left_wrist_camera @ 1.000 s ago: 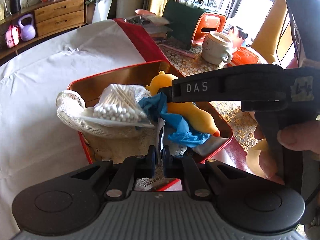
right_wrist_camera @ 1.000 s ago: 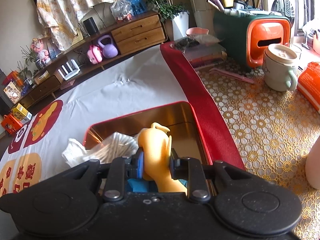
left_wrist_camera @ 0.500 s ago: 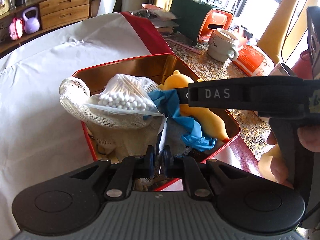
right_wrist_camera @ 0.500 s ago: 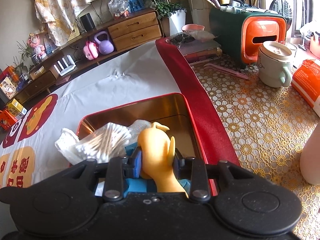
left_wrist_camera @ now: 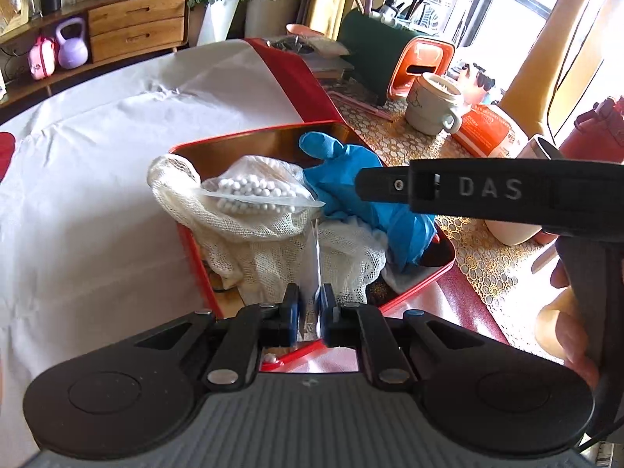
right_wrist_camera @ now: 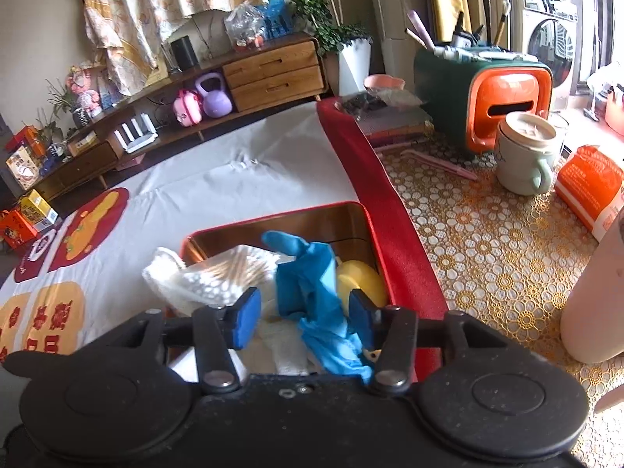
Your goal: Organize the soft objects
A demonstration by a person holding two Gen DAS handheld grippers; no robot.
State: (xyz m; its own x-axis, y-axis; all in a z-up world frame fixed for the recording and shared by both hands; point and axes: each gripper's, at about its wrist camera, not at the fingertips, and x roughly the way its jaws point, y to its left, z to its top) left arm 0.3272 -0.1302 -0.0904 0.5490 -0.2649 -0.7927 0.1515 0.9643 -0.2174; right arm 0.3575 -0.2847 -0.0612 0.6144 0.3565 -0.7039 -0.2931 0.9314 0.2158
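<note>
A red tin (left_wrist_camera: 249, 138) (right_wrist_camera: 273, 216) holds a white mesh cloth (left_wrist_camera: 273, 249), a clear bag of cotton swabs (left_wrist_camera: 253, 191) (right_wrist_camera: 222, 273), a blue glove (left_wrist_camera: 351, 187) (right_wrist_camera: 312, 288) and a yellow rubber toy (right_wrist_camera: 358, 284). My left gripper (left_wrist_camera: 310, 310) is shut on the edge of the cotton swab bag at the tin's near rim. My right gripper (right_wrist_camera: 304, 321) is open above the tin, its pads either side of the blue glove; its finger (left_wrist_camera: 487, 191) crosses the left wrist view. The toy is hidden in the left wrist view.
The tin sits on a white cloth (right_wrist_camera: 234, 179) beside a red strip (right_wrist_camera: 362, 163). To the right, on a gold-patterned mat, stand a mug (right_wrist_camera: 524, 152), an orange packet (right_wrist_camera: 592, 187), an orange and green organizer (right_wrist_camera: 503, 93) and a pale cylinder (right_wrist_camera: 596, 292).
My right gripper has opened and let go of the yellow toy, which now lies in the tin under the blue glove. Both grippers have pulled back slightly; the left still holds the bag.
</note>
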